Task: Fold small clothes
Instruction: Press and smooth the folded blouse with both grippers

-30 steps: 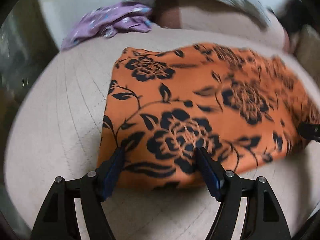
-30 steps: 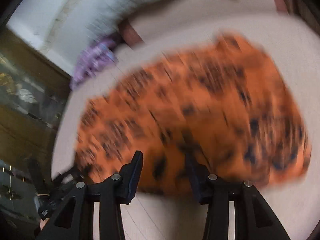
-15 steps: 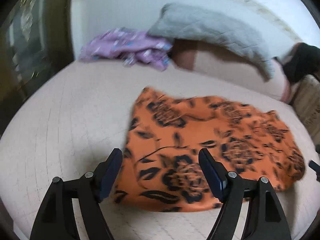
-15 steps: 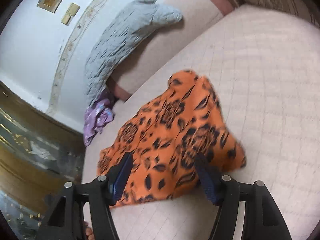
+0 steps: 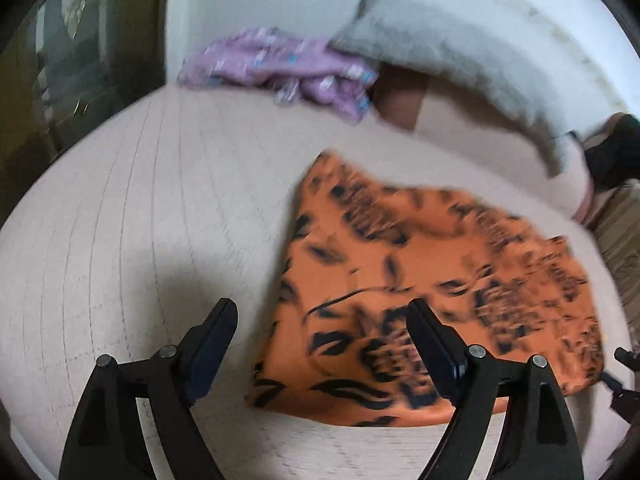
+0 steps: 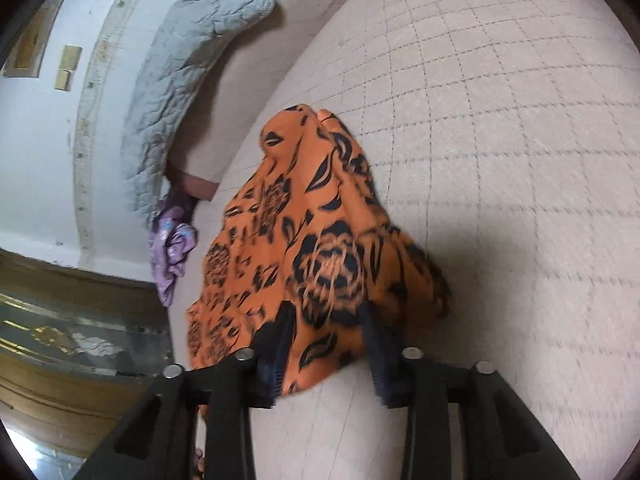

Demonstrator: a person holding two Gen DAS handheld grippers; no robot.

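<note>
An orange cloth with black flowers (image 5: 420, 288) lies folded on the beige quilted bed (image 5: 120, 220). My left gripper (image 5: 320, 324) is open and empty, above the cloth's near left edge. In the right wrist view the same cloth (image 6: 304, 248) lies in front of my right gripper (image 6: 326, 320). The right jaws stand open, with the cloth's near edge between the fingers (image 6: 276, 344). I cannot tell whether they touch it. The tip of the right gripper shows at the left wrist view's right edge (image 5: 624, 376).
A crumpled purple garment (image 5: 280, 68) lies at the bed's far left, also in the right wrist view (image 6: 172, 248). A grey quilted pillow (image 5: 448, 48) leans on the headboard. A dark cabinet (image 6: 60, 344) stands beside the bed.
Both grippers lifted back from the cloth, then the left swung left and the right came down close to the cloth's near edge. The cloth stays folded on the bed.
</note>
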